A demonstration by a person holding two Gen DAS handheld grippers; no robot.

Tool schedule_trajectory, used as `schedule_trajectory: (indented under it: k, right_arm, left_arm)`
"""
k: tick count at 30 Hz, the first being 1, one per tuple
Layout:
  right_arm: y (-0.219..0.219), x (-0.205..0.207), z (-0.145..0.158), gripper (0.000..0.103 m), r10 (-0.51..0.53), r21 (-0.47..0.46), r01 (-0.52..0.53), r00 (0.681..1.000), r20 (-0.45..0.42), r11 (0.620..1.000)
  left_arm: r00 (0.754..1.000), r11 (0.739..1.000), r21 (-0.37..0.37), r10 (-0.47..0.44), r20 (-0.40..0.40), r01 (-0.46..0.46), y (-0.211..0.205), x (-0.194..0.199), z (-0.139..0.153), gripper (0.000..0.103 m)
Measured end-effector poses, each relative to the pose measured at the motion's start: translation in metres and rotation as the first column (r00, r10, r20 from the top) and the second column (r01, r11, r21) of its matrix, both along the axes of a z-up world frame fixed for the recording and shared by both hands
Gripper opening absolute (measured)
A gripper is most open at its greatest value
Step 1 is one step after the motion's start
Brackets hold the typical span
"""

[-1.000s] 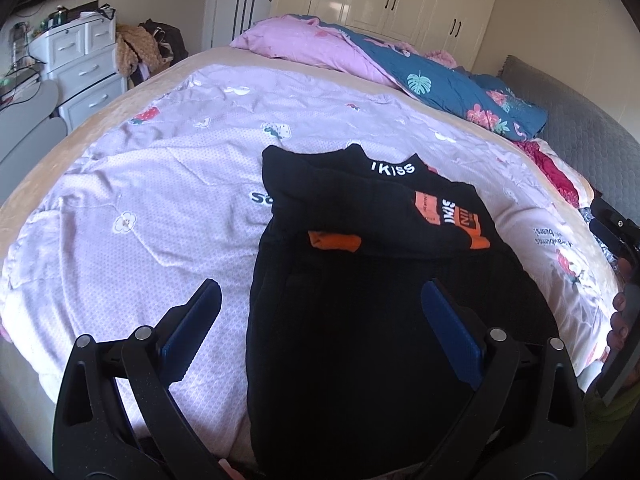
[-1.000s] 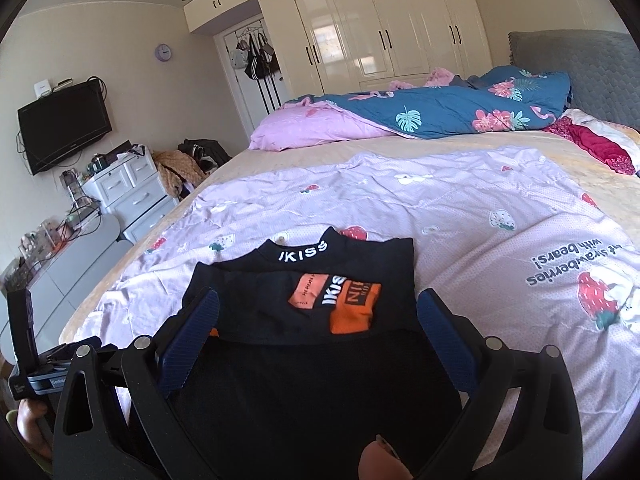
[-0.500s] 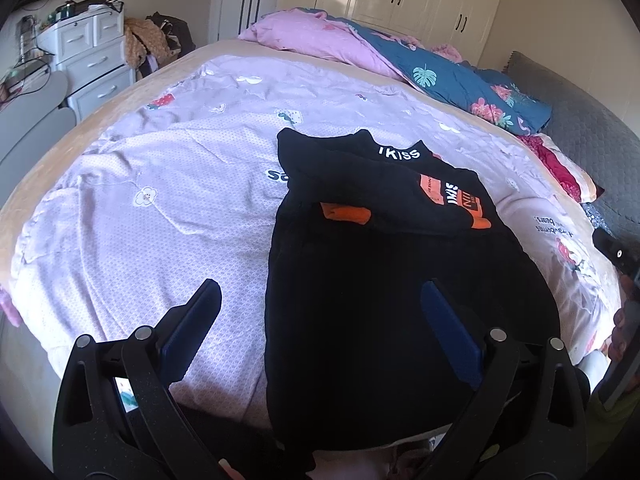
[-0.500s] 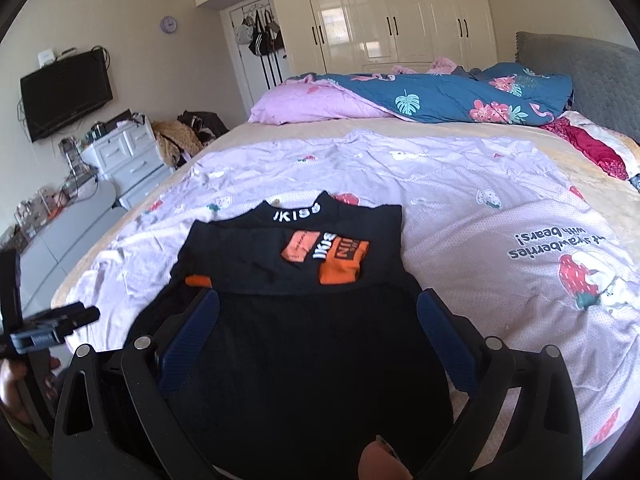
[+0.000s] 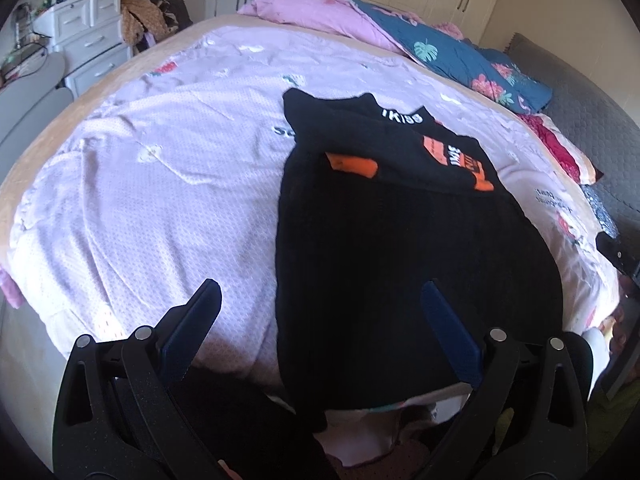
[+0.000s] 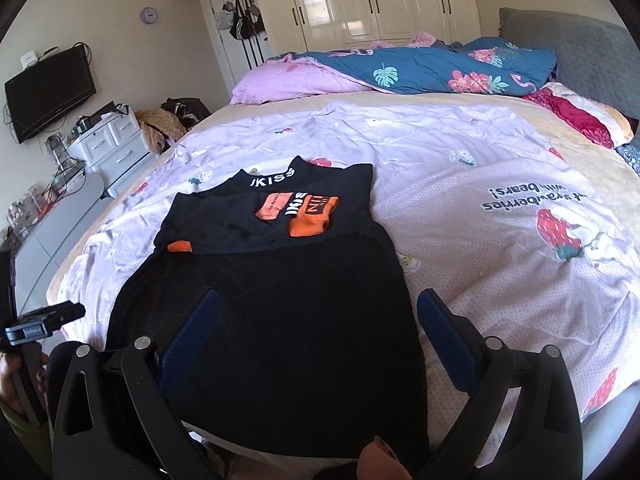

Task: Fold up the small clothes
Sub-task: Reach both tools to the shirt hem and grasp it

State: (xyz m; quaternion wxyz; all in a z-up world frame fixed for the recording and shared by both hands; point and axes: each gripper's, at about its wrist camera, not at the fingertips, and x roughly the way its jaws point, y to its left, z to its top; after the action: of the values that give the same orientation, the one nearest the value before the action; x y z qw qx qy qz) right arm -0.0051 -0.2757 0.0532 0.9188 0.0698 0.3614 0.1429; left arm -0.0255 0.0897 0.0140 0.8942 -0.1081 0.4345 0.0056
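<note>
Black fabric is covering the near part of the bed (image 6: 460, 136): a small black garment (image 6: 276, 312) is lying flat on the pale lilac sheet (image 5: 160, 200), with its lower hem hanging just over the near edge of the mattress. Its upper part is lying folded across the body, so the collar band printed "IKISS" (image 6: 272, 179) is showing at the far end, and an orange and pink print panel (image 6: 304, 216) is sitting just below it; a smaller orange patch (image 5: 352, 165) is showing toward the garment's left edge. A white drawer chest (image 6: 116, 148) is standing by the wall with its drawers shut, so its contents are not showing. The left gripper (image 5: 320, 320) is hovering above the near edge of the bed, its blue-padded fingers spread wide and holding nothing. The right gripper (image 6: 316, 324) is likewise gaping wide over the garment's lower half, gripping nothing.
</note>
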Motion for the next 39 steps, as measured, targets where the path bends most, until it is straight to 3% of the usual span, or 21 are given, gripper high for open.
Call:
schedule_trajectory:
  k: [3,5,8,14,22,26,30,32,33,35,36,37,39]
  right_arm:
    - [-0.012,-0.004,-0.002,0.099,-0.024,0.018,0.024,1.0,-0.002,1.0]
    - [-0.02,-0.006,-0.002,0.099,-0.039,0.031,0.039,0.999,-0.003,0.999]
    - [-0.029,-0.01,-0.002,0.099,-0.052,0.043,0.052,0.999,-0.002,0.998]
    - [-0.036,-0.014,-0.01,0.099,-0.051,0.033,0.052,0.998,-0.031,0.998]
    - [-0.029,-0.011,-0.05,0.099,-0.023,-0.094,0.007,0.985,-0.173,0.996]
    - [-0.024,-0.008,-0.071,0.099,-0.004,-0.147,-0.035,0.967,-0.256,0.989]
    - [-0.014,-0.006,-0.089,0.097,0.029,-0.179,-0.091,0.946,-0.323,0.98]
    - [-0.014,-0.004,-0.095,0.083,0.028,-0.176,-0.094,0.938,-0.347,0.98]
    - [-0.015,-0.004,-0.096,0.068,0.031,-0.161,-0.093,0.936,-0.351,0.983]
    - [-0.024,-0.001,-0.1,0.048,0.018,-0.128,-0.069,0.931,-0.364,0.989]
    - [-0.029,-0.001,-0.099,0.024,0.014,-0.104,-0.056,0.933,-0.36,0.993]
    - [-0.032,-0.003,-0.098,0.012,0.019,-0.078,-0.05,0.937,-0.35,0.996]
    - [-0.041,-0.006,-0.09,0.01,0.036,-0.018,-0.044,0.949,-0.312,0.999]
  left_arm:
    - [1.0,1.0,0.016,-0.015,-0.023,0.016,-0.004,-0.004,-0.007,0.089]
    - [0.998,0.999,-0.009,-0.034,-0.047,0.033,-0.005,-0.006,-0.014,0.068]
    - [0.995,0.999,-0.026,-0.049,-0.091,0.047,-0.007,-0.006,-0.024,0.054]
    - [0.982,0.997,-0.064,-0.055,-0.181,0.044,-0.008,-0.004,-0.045,0.053]
    - [0.975,0.998,-0.005,-0.064,-0.212,0.064,-0.021,0.009,-0.059,0.069]
    - [0.963,0.998,0.031,-0.047,-0.265,0.057,-0.022,0.017,-0.074,0.07]
    - [0.965,0.997,0.047,-0.053,-0.257,0.067,-0.025,0.019,-0.08,0.068]
    - [0.967,0.998,0.03,-0.054,-0.248,0.063,-0.023,0.02,-0.08,0.054]
    - [0.969,0.998,0.02,-0.053,-0.241,0.06,-0.021,0.02,-0.079,0.051]
    - [0.973,0.998,-0.001,-0.068,-0.22,0.07,-0.018,0.018,-0.076,0.034]
    - [0.975,0.997,-0.011,-0.073,-0.208,0.072,-0.017,0.017,-0.074,0.029]
    - [0.979,0.997,-0.029,-0.074,-0.192,0.07,-0.014,0.016,-0.072,0.02]
    - [0.983,0.996,-0.064,-0.072,-0.17,0.062,-0.007,0.012,-0.067,0.013]
